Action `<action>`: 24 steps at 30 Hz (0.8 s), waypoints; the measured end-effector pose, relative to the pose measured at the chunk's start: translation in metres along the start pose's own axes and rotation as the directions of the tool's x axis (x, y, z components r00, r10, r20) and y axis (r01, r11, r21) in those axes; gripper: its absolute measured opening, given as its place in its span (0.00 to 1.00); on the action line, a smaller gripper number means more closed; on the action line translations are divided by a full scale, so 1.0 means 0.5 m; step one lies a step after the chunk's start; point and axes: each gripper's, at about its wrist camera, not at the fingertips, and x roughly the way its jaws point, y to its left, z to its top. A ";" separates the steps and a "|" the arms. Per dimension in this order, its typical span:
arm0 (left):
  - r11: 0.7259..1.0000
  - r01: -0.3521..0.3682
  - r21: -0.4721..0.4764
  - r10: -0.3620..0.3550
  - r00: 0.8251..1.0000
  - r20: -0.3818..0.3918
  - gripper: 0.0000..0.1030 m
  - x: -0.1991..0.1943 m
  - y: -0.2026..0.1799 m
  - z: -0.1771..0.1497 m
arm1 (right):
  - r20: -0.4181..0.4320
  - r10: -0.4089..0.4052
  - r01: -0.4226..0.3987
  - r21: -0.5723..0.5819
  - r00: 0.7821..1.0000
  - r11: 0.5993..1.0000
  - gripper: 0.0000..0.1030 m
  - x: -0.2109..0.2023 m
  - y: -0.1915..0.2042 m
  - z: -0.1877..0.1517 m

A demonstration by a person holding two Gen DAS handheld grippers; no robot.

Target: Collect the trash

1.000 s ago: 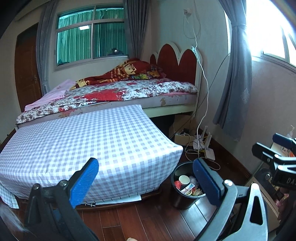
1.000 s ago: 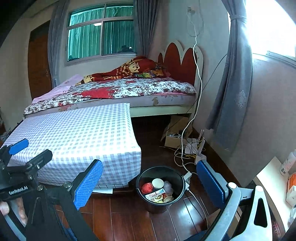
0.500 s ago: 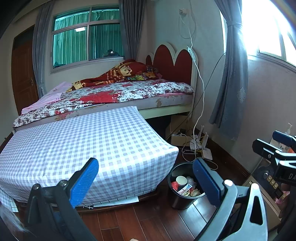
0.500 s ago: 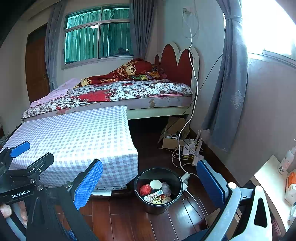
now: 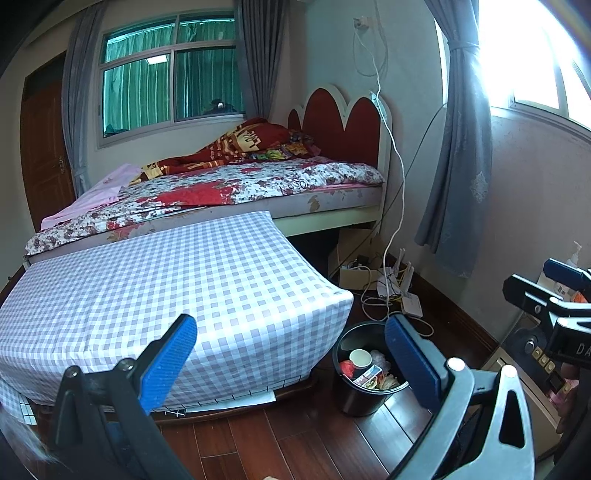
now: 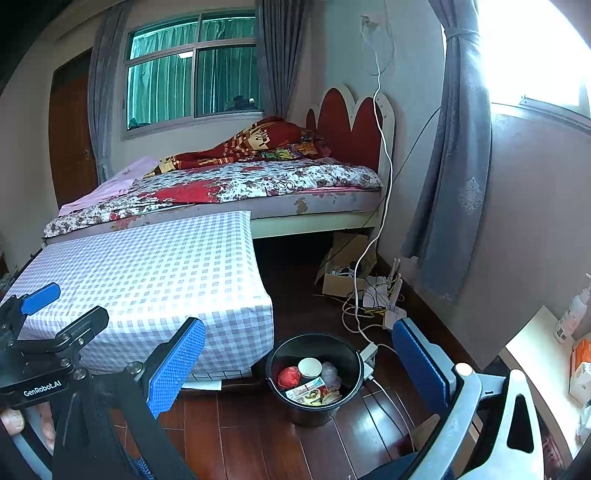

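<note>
Black round trash bin (image 6: pixel 314 380) upright on wooden floor (image 6: pixel 251 443), beside checkered mattress corner; holds white paper cup (image 6: pixel 309 367), red wrapper (image 6: pixel 289 377), printed packaging.

Home bedroom. Bed (image 6: pixel 258 184) with red scalloped headboard (image 6: pixel 351 125), floral quilt, rumpled red blanket (image 6: pixel 251 144). Low mattress in checked sheet (image 5: pixel 166 280) alongside it. Grey curtains (image 6: pixel 454 155) at two windows, brown wooden door (image 5: pixel 44 147), dark wood plank floor (image 6: pixel 251 435). Lived-in clutter: charger cable hanging from wall socket (image 6: pixel 369 20), router and cords by the skirting, black waste bin (image 6: pixel 314 376) with trash inside.
</note>
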 end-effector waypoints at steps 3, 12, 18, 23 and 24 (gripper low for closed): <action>1.000 0.002 0.001 -0.002 1.000 -0.003 0.99 0.000 -0.001 -0.001 | -0.003 -0.001 0.001 0.003 1.000 1.000 0.99 0.001 -0.001 -0.002; 1.000 -0.007 0.014 0.007 1.000 0.000 0.99 0.001 -0.003 0.000 | -0.003 -0.004 0.004 0.002 1.000 1.000 0.99 0.001 -0.002 -0.004; 1.000 -0.003 0.013 0.003 1.000 0.003 0.99 0.000 0.001 0.001 | -0.005 -0.005 0.005 0.002 1.000 1.000 0.99 0.002 -0.002 -0.007; 1.000 -0.006 0.017 0.006 1.000 0.002 0.99 -0.001 -0.002 0.001 | -0.003 -0.005 0.005 0.001 1.000 1.000 0.99 -0.001 0.001 -0.007; 1.000 -0.003 0.017 0.003 1.000 0.002 0.99 -0.001 -0.002 0.001 | -0.002 -0.004 0.004 0.001 1.000 1.000 0.99 -0.001 0.002 -0.007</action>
